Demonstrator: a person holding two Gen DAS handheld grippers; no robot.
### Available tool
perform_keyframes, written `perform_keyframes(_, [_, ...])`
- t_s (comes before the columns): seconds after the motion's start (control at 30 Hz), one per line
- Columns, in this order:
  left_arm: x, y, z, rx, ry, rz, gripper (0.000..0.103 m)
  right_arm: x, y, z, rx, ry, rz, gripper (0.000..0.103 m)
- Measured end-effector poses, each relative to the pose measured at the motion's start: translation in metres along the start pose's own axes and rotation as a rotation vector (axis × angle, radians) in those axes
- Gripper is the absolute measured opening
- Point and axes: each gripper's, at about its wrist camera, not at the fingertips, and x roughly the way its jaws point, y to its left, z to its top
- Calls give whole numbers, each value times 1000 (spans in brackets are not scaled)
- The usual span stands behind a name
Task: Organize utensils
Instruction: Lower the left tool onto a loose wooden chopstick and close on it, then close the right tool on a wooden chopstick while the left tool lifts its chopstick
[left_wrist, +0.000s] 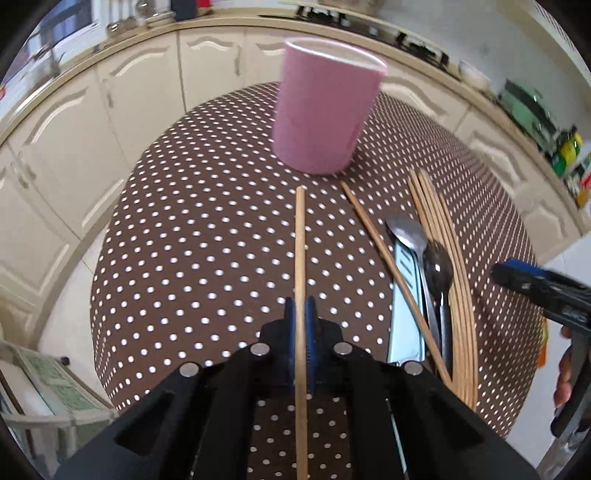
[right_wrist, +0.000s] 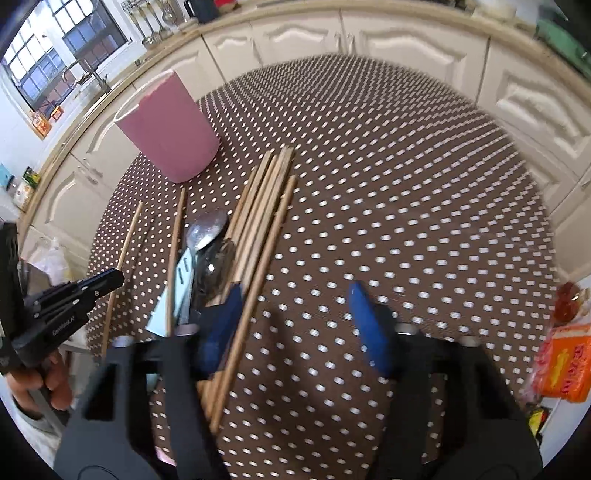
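Here, no lettering reads clearly. One pink cup (left_wrist: 325, 110) stands upper centre; below it the left gripper (left_wrist: 301, 321) pinches one chopstick (left_wrist: 300, 240). Rightward lie two spoons (left_wrist: 424, 251) beside a chopstick bundle (left_wrist: 443, 236); the right gripper (right_wrist: 295, 317) gapes, gripping nothing.

Pink cup (left_wrist: 325, 114): we count one.
Spoons (left_wrist: 424, 243): we count two.
Single chopsticks (left_wrist: 301, 258): we see two.
Bundled chopsticks (left_wrist: 448, 236), right of frame: we cannot count them.

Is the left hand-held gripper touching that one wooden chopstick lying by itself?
Touching. The left wrist view shows the left hand-held gripper with both blue pads closed against the single wooden chopstick, no gap on either side.
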Motion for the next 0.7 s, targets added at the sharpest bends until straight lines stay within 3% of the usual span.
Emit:
perform_keyframes(0.1, [-8, 5, 1, -9, -18, -5, 5, 12, 5, 10, -1, 51, 2, 35])
perform_keyframes(0.17, [-17, 11, -8, -11, -23, -16, 5, 17, 10, 13, -14, 71, -9, 35])
perform_keyframes(0.37, [-12, -8, 7, -8, -40, -43, 5, 31, 29, 21, -43, 102, -48, 33])
perform_keyframes(0.43, [-27, 13, -12, -5, -46, -50, 5, 37, 39, 23, -75, 109, -85, 32])
perform_keyframes(0.7, [-32, 22, -14, -11, -55, -60, 5, 60, 75, 33, -151, 157, -171, 32])
